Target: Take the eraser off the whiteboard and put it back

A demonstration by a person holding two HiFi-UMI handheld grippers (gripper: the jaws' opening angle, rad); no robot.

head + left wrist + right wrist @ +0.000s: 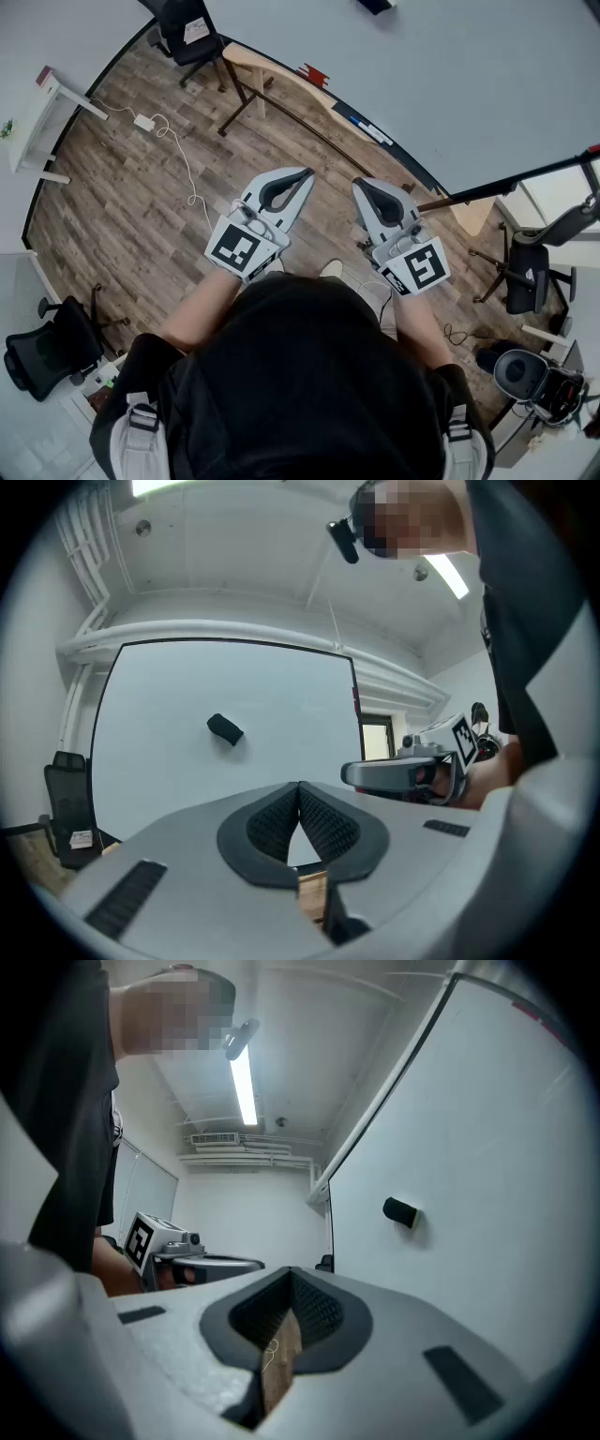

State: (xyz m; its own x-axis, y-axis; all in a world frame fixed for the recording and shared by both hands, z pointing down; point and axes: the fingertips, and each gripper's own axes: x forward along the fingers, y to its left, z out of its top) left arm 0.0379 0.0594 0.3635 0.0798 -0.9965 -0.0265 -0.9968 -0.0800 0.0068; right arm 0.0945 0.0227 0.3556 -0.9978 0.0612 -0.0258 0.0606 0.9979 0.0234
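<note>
**Status: task not started.**

1. Task object. The eraser point(225, 729) is attached to the face of the whiteboard point(169, 780). In the left gripper view it sits near mid-board, well clear of the top edge, both side edges and all corners. The right gripper view shows the same dark block on the board face, apart from the board's near side edge.

2. Left gripper point(300, 787). It is held level and aimed at the board. The ribbed pads meet at the tips and nothing lies between them, so it is closed and empty. It is well apart from the eraser.

3. Right gripper point(289, 1277). It is held level beside the left one, and its pads are also pressed together with nothing gripped. Only the wooden floor point(141, 216) shows through the gap behind the pads.

4. Position. The head view shows the person standing on the floor facing the board, with both grippers side by side in front of the body and neither touching the board.

5. Remaining work, as judged from this state:
   - open a gripper
   - reach the eraser
   - close on it
   - lift it off the board
   - set it back on the board face
   - release it
</note>
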